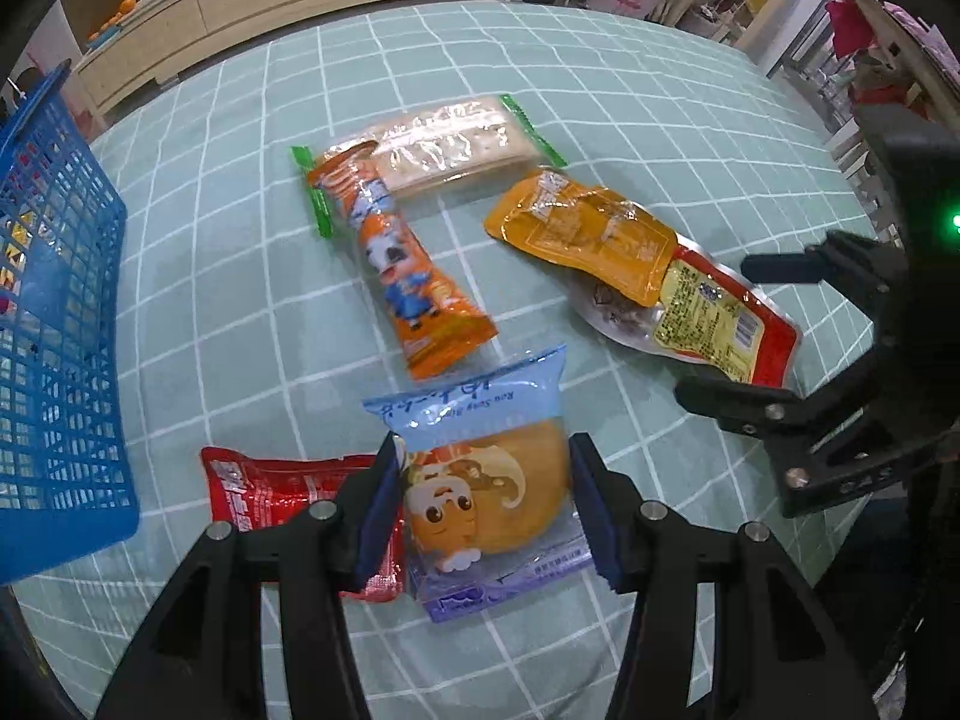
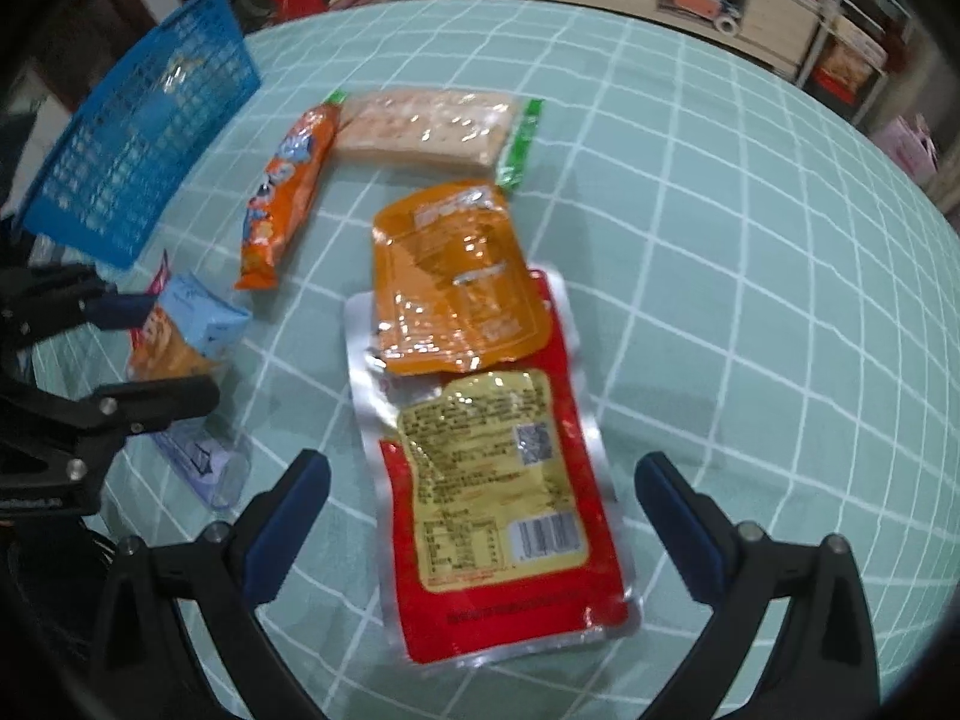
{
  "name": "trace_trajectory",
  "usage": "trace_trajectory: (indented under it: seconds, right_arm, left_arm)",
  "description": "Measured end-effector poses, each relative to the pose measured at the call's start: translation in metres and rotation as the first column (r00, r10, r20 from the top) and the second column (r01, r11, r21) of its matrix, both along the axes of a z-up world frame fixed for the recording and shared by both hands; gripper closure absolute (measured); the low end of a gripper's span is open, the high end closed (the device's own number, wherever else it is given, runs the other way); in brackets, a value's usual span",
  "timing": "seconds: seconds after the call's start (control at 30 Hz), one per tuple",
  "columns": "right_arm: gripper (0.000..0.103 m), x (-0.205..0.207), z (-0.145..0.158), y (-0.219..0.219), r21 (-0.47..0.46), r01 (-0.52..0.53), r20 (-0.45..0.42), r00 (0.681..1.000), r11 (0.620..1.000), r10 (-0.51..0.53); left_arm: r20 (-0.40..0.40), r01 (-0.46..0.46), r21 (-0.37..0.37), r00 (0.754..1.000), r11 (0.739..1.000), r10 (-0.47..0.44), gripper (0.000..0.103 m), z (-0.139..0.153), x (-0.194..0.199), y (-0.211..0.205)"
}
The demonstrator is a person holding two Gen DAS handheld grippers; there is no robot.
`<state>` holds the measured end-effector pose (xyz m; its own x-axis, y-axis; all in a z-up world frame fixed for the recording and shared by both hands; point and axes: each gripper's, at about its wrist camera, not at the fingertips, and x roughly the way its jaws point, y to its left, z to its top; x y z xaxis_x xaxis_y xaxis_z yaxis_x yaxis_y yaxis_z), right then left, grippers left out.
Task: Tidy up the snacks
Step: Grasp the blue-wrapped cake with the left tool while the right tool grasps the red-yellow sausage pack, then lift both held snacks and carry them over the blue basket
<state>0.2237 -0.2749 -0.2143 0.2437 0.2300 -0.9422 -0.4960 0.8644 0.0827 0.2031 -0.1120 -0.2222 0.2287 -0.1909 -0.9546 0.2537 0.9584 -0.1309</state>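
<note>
Left wrist: left gripper (image 1: pixel 485 510) clamped on the blue-wrapped bun packet (image 1: pixel 480 480), pads on both sides. Red pouch (image 1: pixel 270 483) partly behind the left finger. Orange cartoon snack pack (image 1: pixel 399 264), cracker sleeve (image 1: pixel 444 141), orange pouch (image 1: pixel 591 234) overlapping the red-and-yellow pouch (image 1: pixel 714 324) lie on the checked tablecloth (image 1: pixel 600 72). Blue basket (image 1: pixel 54 324) at left.

Right wrist: right gripper (image 2: pixel 480 504) wide open, hovering over the red-and-yellow pouch (image 2: pixel 510 510), pads not touching it. Basket (image 2: pixel 144 138) far left.
</note>
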Motion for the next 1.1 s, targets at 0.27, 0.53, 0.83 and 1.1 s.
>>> trace_trajectory:
  seconds: [0.27,0.53,0.83,1.1]
  right_arm:
    - [0.007,0.010,-0.008,0.006,-0.015,-0.030,-0.008,1.000,0.999,0.030]
    - [0.059,-0.008,0.001,0.009,-0.110,-0.076,0.067,0.994,0.991,0.084]
    - [0.064,-0.027,0.006,0.020,-0.122,-0.063,0.061,0.996,0.991,0.071]
    - [0.064,-0.060,0.042,0.016,-0.058,-0.017,0.095,0.995,0.998,0.023]
  left_arm:
    - [0.009,-0.023,-0.008,1.000,1.000,0.023,0.052,0.005,-0.004,-0.011]
    - [0.020,-0.030,-0.015,0.999,0.999,0.031,0.052,0.002,-0.005,-0.016]
    - [0.044,-0.024,-0.040,0.999,0.999,0.025,0.052,0.017,-0.018,-0.018]
    - [0.098,-0.031,-0.076,0.994,0.997,0.038,0.052,0.054,-0.036,0.007]
